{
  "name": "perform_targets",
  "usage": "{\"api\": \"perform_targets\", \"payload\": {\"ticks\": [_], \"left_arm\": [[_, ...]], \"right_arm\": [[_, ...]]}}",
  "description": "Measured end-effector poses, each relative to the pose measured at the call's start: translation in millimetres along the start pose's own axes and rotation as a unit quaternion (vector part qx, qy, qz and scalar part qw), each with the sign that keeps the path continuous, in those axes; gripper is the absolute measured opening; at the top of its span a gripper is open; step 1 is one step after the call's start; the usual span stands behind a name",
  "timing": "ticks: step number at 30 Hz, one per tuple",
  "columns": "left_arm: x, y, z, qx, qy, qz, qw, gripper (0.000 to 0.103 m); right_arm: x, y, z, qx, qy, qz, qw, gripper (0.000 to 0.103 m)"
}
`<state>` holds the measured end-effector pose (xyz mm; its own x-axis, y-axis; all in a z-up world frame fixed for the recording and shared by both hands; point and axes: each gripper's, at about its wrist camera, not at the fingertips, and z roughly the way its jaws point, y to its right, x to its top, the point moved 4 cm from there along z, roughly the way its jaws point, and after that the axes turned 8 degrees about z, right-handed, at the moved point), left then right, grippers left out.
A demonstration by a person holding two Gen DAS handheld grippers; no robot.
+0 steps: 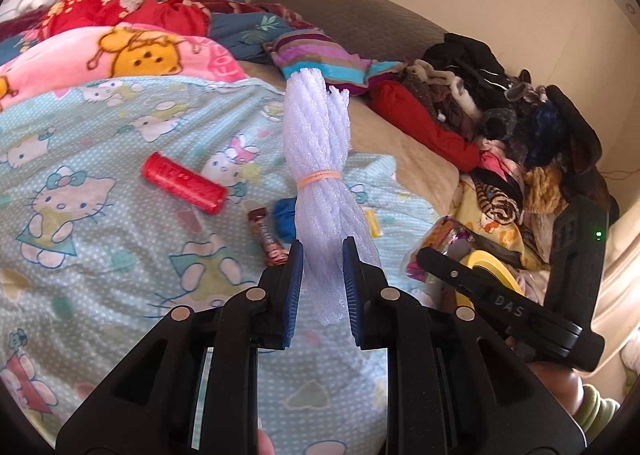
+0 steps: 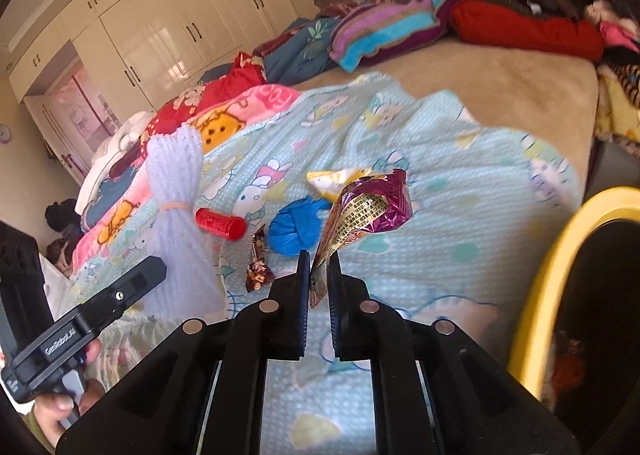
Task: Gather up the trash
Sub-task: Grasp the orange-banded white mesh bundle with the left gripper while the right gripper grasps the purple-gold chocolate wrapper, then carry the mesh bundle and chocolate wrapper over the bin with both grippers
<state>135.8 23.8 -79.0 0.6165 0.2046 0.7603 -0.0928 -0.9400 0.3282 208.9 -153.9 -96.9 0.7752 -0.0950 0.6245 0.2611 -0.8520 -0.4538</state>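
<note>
Over Hello Kitty bedding (image 1: 100,127), gripping foam netting bundle (image 1: 316,159) in left gripper (image 1: 322,259), pinching foil wrapper (image 2: 360,211) in right gripper (image 2: 319,271), likely heading for yellow-rimmed bin (image 2: 560,239) at three o'clock.

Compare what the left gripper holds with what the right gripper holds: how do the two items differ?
The left gripper holds a white foam net bundle; the right gripper holds a shiny purple foil wrapper. The bundle is matte, ribbed and tied at its middle with an orange rubber band; the wrapper is glossy, printed and crumpled. The bundle stands taller and upright; the wrapper leans right. Both are pinched at their lower end, above the blue cartoon blanket.
</note>
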Motion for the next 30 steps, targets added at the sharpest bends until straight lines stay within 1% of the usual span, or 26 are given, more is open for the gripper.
{"api": "perform_targets", "payload": {"ticks": [4, 15, 26, 30], "left_arm": [[2.3, 15.0, -0.7, -0.009, 0.002, 0.013, 0.9999, 0.015], [4.4, 47.2, -7.4, -0.029, 0.009, 0.04, 0.9988, 0.015], [2.3, 73.6, -6.7, -0.047, 0.008, 0.06, 0.997, 0.015], [1.7, 83.4, -6.1, -0.054, 0.008, 0.069, 0.9961, 0.014]], "right_arm": [[1.2, 8.0, -17.3, -0.012, 0.011, -0.003, 1.0, 0.009], [5.2, 36.4, -55.1, -0.036, 0.027, 0.013, 0.999, 0.009], [8.0, 73.5, -85.9, -0.065, 0.017, 0.017, 0.998, 0.009], [10.9, 80.6, -97.9, -0.077, 0.018, 0.009, 0.997, 0.009]]}}
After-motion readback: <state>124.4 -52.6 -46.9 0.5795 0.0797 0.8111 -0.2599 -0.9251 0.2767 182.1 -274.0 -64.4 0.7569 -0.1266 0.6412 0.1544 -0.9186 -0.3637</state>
